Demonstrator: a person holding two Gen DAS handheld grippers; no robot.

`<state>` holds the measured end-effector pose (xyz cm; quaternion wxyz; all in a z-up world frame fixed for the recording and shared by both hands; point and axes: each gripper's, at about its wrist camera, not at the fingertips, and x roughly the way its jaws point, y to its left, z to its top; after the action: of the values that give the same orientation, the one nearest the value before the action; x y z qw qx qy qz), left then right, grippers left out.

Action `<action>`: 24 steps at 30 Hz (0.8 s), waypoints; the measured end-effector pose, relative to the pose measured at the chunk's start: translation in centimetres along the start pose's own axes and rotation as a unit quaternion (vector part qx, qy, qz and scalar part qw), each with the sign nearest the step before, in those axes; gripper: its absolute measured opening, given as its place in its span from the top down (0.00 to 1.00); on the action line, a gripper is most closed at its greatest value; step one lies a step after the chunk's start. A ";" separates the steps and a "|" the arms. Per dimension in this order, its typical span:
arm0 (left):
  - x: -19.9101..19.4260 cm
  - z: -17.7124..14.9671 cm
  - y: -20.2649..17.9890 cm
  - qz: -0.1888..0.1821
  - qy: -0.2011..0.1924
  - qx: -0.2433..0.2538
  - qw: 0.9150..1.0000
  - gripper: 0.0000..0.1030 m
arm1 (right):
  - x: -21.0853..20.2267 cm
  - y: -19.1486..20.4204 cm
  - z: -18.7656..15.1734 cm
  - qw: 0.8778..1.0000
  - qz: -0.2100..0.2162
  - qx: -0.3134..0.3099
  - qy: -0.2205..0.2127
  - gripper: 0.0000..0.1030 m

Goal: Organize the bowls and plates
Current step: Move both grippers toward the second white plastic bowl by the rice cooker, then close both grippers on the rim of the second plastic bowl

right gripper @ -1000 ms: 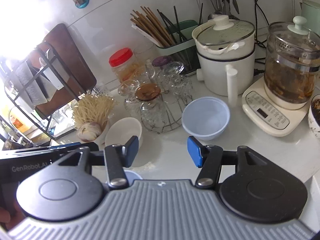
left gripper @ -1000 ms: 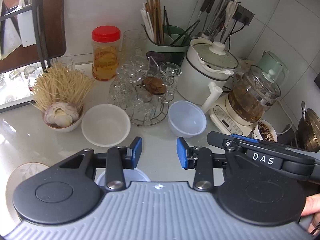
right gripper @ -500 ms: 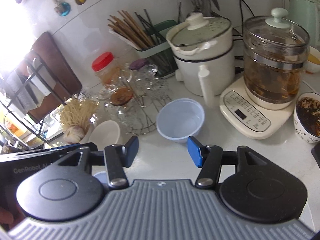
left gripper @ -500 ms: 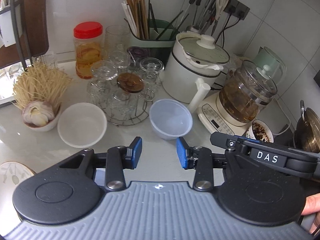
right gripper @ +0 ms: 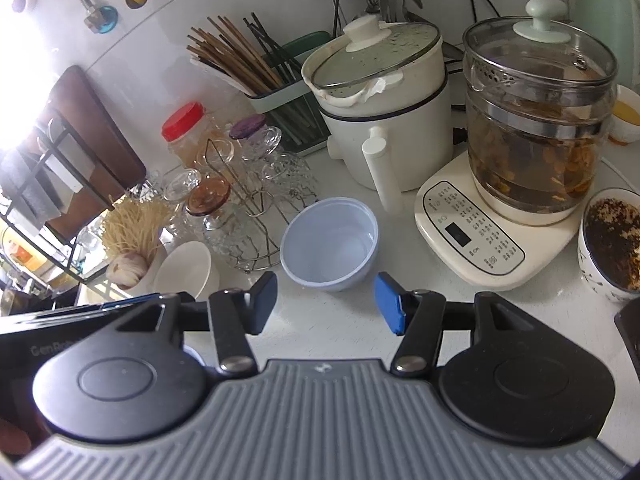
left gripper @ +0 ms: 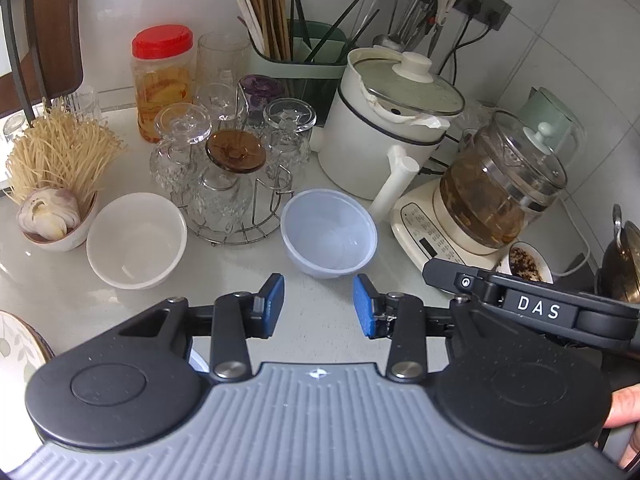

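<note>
Both grippers, left (left gripper: 319,306) and right (right gripper: 326,302), fingers wide and empty, face the blue bowl (right gripper: 330,244) at 12 o'clock, evidently lined up for pickup.

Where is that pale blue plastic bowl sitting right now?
The blue bowl stands on the counter just ahead of both open grippers, between the wire glass rack on its left and the white pot on its right.

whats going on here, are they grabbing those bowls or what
Nothing is grabbed yet. A person holds two grippers over a crowded kitchen counter, both open and empty. The right gripper and the left gripper both point at the empty pale blue bowl, which sits beside the glass rack. An empty white bowl waits further left.
</note>
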<state>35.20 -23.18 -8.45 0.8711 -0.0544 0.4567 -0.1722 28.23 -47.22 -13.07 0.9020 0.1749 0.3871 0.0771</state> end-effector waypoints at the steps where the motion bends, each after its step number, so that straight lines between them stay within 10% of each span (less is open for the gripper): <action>1: 0.3 0.1 0.0 0.001 0.002 -0.003 1.000 0.58 | 0.2 -0.2 0.1 1.000 0.002 -0.001 0.003 0.44; 24: 10.0 2.7 1.3 0.023 0.044 -0.062 0.997 0.57 | 8.9 -3.5 2.5 0.997 0.005 0.002 0.076 0.44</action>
<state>42.94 -25.63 -15.01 0.8490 -0.0903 0.5052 -0.1254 36.19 -48.67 -18.78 0.8693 0.1718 0.4539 0.0940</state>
